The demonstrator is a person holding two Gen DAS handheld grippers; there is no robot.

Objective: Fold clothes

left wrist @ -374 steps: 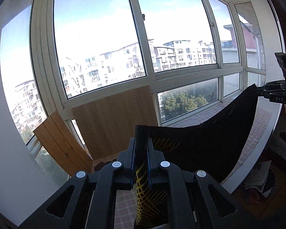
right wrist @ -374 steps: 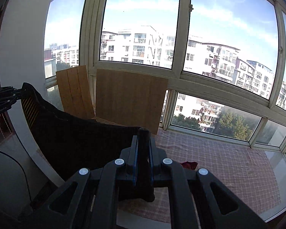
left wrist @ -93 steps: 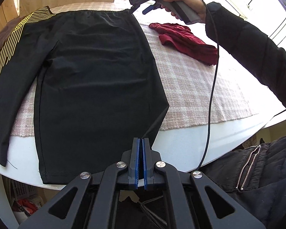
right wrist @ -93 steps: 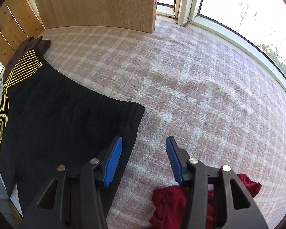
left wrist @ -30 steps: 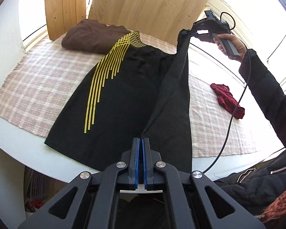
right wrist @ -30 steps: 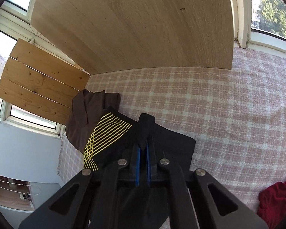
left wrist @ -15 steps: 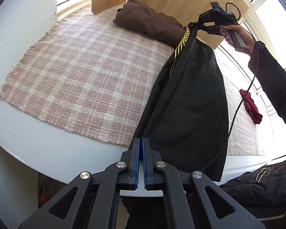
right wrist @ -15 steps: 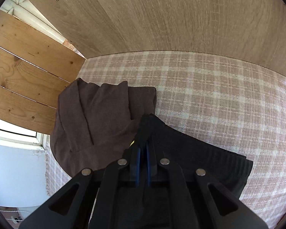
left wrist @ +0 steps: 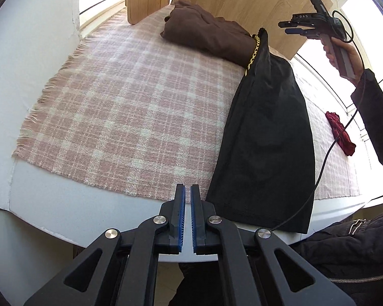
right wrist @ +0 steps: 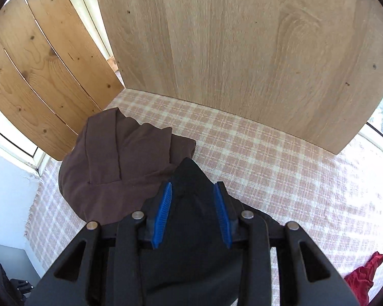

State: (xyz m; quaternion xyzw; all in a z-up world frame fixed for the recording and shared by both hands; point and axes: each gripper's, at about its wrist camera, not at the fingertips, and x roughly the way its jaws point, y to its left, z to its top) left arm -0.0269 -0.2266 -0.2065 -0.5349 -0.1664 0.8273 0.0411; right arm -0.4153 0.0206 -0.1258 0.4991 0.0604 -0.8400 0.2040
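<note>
My left gripper (left wrist: pixel 187 215) has its jaws nearly together on nothing. My right gripper (right wrist: pixel 192 213) is spreading, the black shorts (left wrist: pixel 265 137) loose between its pads. One pair of black shorts lies folded lengthwise on the pink plaid cloth (left wrist: pixel 120 117), one brown garment (right wrist: pixel 115 163) beside its top, one red garment (left wrist: pixel 340 134) apart. Two wooden boards (right wrist: pixel 242 46) lean at the window.

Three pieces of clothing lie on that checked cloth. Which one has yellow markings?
The black shorts, lying lengthwise in the middle: a yellow pattern shows along their far edge. The folded brown garment and the crumpled red one are plain.
</note>
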